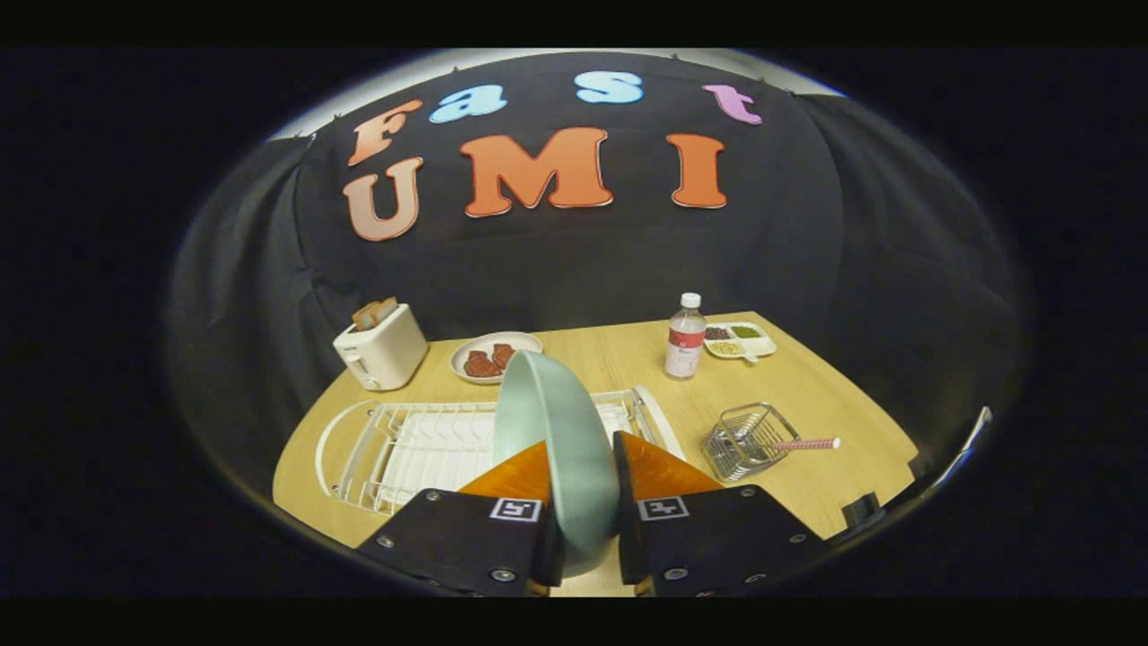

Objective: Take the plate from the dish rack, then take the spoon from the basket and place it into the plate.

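The gripper (581, 475) is clamped on the pale green round plate (556, 431): both fingers press its rim, one on each face, and the plate stands on edge between them, tilted slightly left. It appears raised above the white wire dish rack (404, 449), which sits on the light wooden table (807, 395) just beyond and left of the fingers.

Procedure for the step in hand (judged: carry the plate off the rack and set it down):
1. Maintain grip pressure; the hold is on the rim alone, so the plate may pivot if swung fast.
2. Select bare table between the rack and the small wire basket (744, 440) on the right.
3. Rotate the plate flat, then lower it until it rests fully before releasing.
4. Keep clear of the basket, where the pink-handled spoon (807, 443) leans out to the right.

Far side: a white toaster (381, 345) with bread, a white plate of meat (495, 356), a clear bottle (686, 336), and a divided white tray (743, 339).

Markings: the bottle's red-and-white label is too small to read. Square coded tags sit on the gripper body.
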`<state>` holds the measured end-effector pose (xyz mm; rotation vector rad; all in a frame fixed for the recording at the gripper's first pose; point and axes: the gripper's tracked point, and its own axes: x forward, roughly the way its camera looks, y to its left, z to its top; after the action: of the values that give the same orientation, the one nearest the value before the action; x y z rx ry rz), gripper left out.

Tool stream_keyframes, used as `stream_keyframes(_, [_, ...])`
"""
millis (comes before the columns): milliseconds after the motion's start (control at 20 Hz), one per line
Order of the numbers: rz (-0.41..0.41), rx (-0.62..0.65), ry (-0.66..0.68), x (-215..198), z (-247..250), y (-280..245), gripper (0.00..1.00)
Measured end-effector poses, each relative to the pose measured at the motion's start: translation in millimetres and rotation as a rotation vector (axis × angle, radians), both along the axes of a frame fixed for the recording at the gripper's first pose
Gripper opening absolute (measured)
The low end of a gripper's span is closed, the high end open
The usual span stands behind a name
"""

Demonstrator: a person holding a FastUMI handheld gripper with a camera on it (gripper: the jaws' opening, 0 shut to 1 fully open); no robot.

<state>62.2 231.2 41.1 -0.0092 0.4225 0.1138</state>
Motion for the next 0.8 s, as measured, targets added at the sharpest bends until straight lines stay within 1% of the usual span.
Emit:
stream_keyframes(200, [0.050, 0.139, 0.037, -48, -20, -19, 0.25])
stream_keyframes(500, [0.103, 0.341, 0.114, -110, -72, -37, 0.25])
stream_keyframes(650, [0.103, 0.444, 0.179, -129, -108, -40, 0.25])
stream_keyframes(800, [0.093, 0.536, 0.238, -137, -144, -37, 0.25])
